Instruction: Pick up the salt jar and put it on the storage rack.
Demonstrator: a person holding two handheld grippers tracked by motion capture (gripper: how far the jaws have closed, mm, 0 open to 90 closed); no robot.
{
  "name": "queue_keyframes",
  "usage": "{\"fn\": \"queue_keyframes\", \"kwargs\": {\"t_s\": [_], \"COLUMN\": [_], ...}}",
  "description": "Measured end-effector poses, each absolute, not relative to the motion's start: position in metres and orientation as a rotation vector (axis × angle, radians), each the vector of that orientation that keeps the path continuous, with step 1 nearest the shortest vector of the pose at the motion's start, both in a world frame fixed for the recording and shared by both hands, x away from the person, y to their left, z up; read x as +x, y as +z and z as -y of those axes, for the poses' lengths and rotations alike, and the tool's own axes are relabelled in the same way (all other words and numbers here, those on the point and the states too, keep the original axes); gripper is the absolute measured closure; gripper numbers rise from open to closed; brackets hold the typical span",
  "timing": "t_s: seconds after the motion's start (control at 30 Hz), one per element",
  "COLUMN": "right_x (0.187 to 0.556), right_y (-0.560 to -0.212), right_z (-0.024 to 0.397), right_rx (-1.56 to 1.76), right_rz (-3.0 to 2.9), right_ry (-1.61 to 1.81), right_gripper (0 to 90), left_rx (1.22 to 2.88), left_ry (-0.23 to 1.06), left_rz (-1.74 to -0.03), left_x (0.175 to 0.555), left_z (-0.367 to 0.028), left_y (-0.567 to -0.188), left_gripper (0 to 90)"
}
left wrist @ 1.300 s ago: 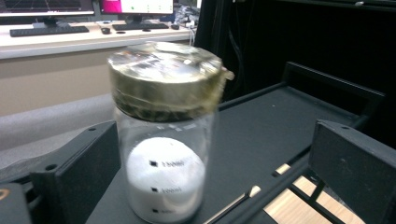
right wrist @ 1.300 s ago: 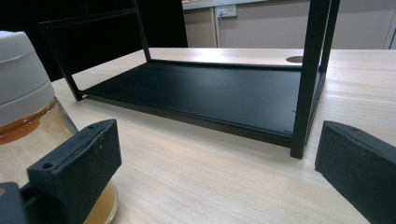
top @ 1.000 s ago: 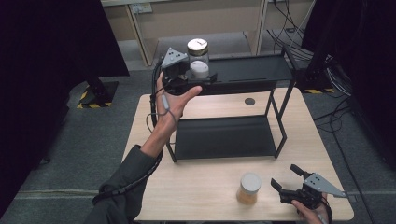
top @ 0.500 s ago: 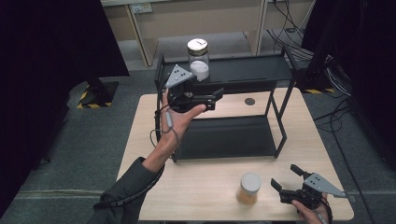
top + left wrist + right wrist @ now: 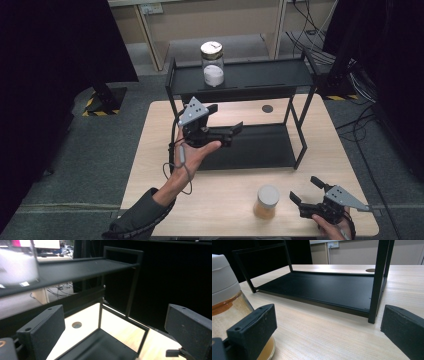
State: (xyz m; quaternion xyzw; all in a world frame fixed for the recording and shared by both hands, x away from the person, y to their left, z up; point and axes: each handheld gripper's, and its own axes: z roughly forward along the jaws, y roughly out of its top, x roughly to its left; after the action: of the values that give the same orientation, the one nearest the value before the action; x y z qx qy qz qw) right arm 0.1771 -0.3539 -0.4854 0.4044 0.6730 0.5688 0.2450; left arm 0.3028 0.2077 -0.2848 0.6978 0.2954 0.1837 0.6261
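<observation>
Presumably rigid, smooth-walled and slippery: amber jar (image 5: 265, 202) with white lid stands on the surface in front of the black rack (image 5: 300, 145), just beside the right gripper (image 5: 306, 192). Grip mid-body, below the lid. Both grippers' fingers apart; left gripper (image 5: 225, 121) empty, near the rack.

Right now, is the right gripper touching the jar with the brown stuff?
Apart. The high view shows bare table between the right gripper and the jar.

Setting: lab/test bay | evidence: black curtains (image 5: 60, 45) beyond left tool (image 5: 220, 122); cables (image 5: 360, 80) on grey floor (image 5: 100, 145); wall socket (image 5: 148, 8); monitors (image 5: 46, 243) behind rack (image 5: 240, 80)
</observation>
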Motion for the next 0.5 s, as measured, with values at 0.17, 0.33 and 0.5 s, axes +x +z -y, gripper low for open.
{"fn": "queue_keyframes", "kwargs": {"t_s": [0.17,0.33,0.5], "right_x": [0.177,0.177,0.177], "right_y": [-0.486,-0.485,-0.486], "right_z": [0.354,0.354,0.354], "right_rx": [1.104,1.103,1.102], "right_rz": [-1.837,-1.837,-1.837], "right_ry": [1.553,1.552,1.553], "right_gripper": [0.5,0.5,0.5], "left_rx": [1.602,1.606,1.596], "left_ry": [0.416,0.393,0.37], "left_rz": [-0.666,-0.664,-0.659], "left_x": [0.3,0.298,0.294], "left_z": [-0.209,-0.21,-0.212], "left_y": [-0.303,-0.319,-0.337], "left_gripper": [2.2,2.2,2.2]}}
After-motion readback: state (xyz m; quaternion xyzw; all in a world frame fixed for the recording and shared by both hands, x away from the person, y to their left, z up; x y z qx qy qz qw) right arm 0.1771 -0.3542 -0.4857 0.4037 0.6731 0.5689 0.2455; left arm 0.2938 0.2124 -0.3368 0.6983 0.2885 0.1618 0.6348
